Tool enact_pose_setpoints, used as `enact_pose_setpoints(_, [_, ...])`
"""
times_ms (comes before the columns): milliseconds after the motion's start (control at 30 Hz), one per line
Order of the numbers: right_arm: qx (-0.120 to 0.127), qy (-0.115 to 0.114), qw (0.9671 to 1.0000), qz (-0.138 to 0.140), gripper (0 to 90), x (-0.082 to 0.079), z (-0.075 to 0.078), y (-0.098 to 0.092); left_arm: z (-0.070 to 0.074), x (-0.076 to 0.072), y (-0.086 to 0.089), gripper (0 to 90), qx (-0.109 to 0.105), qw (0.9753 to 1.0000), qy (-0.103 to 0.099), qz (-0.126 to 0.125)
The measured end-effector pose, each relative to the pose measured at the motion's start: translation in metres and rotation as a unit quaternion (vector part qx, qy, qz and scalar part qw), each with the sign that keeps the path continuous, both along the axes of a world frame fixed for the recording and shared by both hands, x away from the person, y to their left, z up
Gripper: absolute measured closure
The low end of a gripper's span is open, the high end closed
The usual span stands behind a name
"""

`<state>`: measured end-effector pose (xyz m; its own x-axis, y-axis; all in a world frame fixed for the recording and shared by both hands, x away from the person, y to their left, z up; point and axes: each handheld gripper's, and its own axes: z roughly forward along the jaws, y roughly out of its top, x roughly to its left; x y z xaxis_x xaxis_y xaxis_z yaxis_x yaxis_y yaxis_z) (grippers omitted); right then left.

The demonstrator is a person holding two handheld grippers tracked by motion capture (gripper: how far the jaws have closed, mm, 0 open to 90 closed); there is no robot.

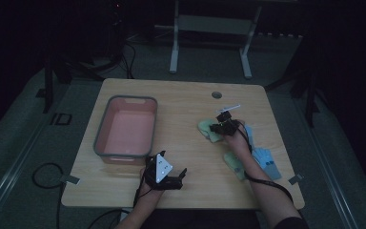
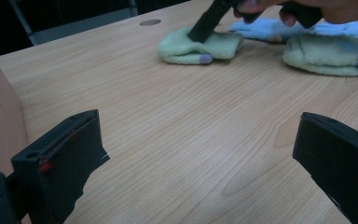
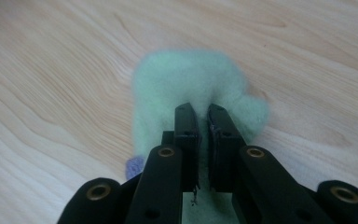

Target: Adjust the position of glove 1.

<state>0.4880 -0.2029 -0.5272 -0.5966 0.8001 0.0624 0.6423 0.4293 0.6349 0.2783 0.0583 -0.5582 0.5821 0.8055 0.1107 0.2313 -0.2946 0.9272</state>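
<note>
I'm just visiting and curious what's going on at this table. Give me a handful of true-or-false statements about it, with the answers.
1. The right gripper is pinching a pale green sock that lies on the table. True.
2. The left gripper is clamped on a sock. False: its jaws stand wide apart over bare wood, holding nothing.
3. The pink bin already has socks in it. False: the high view shows none inside.
4. A second green sock and a light blue sock lie near the person's right forearm. True.
5. The bin sits on the right side of the table. False: it is on the left.

Pale green sock, lilac toe; pink bin.
</note>
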Motion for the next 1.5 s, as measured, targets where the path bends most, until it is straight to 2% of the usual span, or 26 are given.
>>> enact_pose_setpoints(100, [0.028, -0.008, 0.9992, -0.029, 84.2, -0.014, 0.014, 0.008, 0.0, 0.0, 0.0, 1.8, 0.001, 1.0, 0.0, 0.001])
enact_pose_setpoints(200, [0.045, -0.012, 0.9971, -0.06, 84.3, -0.029, 0.03, 0.017, 0.0, 0.0, 0.0, 1.8, 0.001, 1.0, -0.001, 0.003])
enact_pose_setpoints(267, [0.053, -0.016, 0.9956, -0.075, 84.3, -0.04, 0.039, 0.023, 0.0, 0.0, 0.0, 1.8, 0.001, 1.0, -0.001, 0.003])
enact_pose_setpoints(300, [0.053, -0.016, 0.9956, -0.075, 84.3, -0.04, 0.039, 0.023, 0.0, 0.0, 0.0, 1.8, 0.002, 1.0, -0.001, 0.003])
enact_pose_setpoints(333, [0.062, -0.021, 0.9934, -0.094, 84.3, -0.056, 0.047, 0.032, 0.0, 0.0, 0.0, 1.8, 0.002, 1.0, 0.0, 0.003])
enact_pose_setpoints(400, [0.055, -0.027, 0.9935, -0.096, 84.3, -0.061, 0.048, 0.036, 0.0, 0.0, 0.0, 1.8, 0.003, 1.0, -0.001, 0.004])
enact_pose_setpoints(500, [0.065, -0.026, 0.9918, -0.108, 84.3, -0.07, 0.05, 0.039, 0.0, 0.0, 0.0, 1.8, 0.005, 1.0, 0.001, 0.003])
enact_pose_setpoints(533, [0.071, -0.024, 0.9905, -0.115, 84.3, -0.078, 0.051, 0.042, 0.0, 0.0, -0.001, 1.8, 0.004, 1.0, 0.001, 0.003])
enact_pose_setpoints(600, [0.069, -0.026, 0.9897, -0.123, 84.3, -0.086, 0.051, 0.045, 0.0, 0.0, -0.001, 1.8, 0.001, 1.0, 0.002, 0.001])
enact_pose_setpoints(667, [0.068, -0.029, 0.9881, -0.135, 84.3, -0.097, 0.05, 0.047, 0.0, 0.0, -0.001, 1.8, 0.002, 1.0, 0.001, 0.0])
enact_pose_setpoints(767, [0.072, -0.03, 0.9868, -0.142, 84.3, -0.105, 0.047, 0.048, 0.0, 0.0, -0.002, 1.8, 0.002, 1.0, -0.002, -0.002])
enact_pose_setpoints(800, [0.069, -0.033, 0.9855, -0.151, 84.3, -0.114, 0.042, 0.05, 0.0, -0.001, -0.002, 1.8, 0.004, 1.0, -0.003, -0.002])
enact_pose_setpoints(867, [0.068, -0.035, 0.9839, -0.162, 84.3, -0.119, 0.036, 0.05, 0.0, -0.001, -0.003, 1.7, 0.002, 1.0, -0.003, -0.004])
enact_pose_setpoints(933, [0.066, -0.035, 0.9831, -0.167, 84.3, -0.12, 0.034, 0.05, 0.0, -0.001, -0.003, 1.8, 0.0, 1.0, -0.005, -0.002])
enact_pose_setpoints(1000, [0.066, -0.03, 0.9806, -0.182, 84.3, -0.123, 0.026, 0.048, 0.0, -0.001, -0.002, 1.8, 0.001, 1.0, -0.004, -0.002])
enact_pose_setpoints(1100, [0.06, -0.03, 0.9799, -0.188, 84.3, -0.125, 0.02, 0.048, 0.0, -0.001, -0.002, 1.8, -0.002, 1.0, -0.004, -0.002])
enact_pose_setpoints(1200, [0.063, -0.011, 0.9786, -0.196, 84.3, -0.127, 0.006, 0.049, 0.0, -0.001, -0.001, 1.8, -0.004, 1.0, -0.001, -0.003])
enact_pose_setpoints(1300, [0.061, -0.017, 0.9787, -0.195, 84.3, -0.128, 0.003, 0.055, 0.0, -0.001, -0.001, 1.7, -0.005, 1.0, -0.001, -0.003])
enact_pose_setpoints(1400, [0.058, -0.03, 0.9775, -0.201, 84.2, -0.128, 0.002, 0.06, 0.0, -0.001, -0.001, 1.8, -0.005, 1.0, -0.001, -0.005])
enact_pose_setpoints(1500, [0.055, -0.032, 0.9764, -0.206, 84.0, -0.126, -0.003, 0.063, 0.0, -0.001, -0.001, 1.8, -0.007, 1.0, -0.001, -0.005])
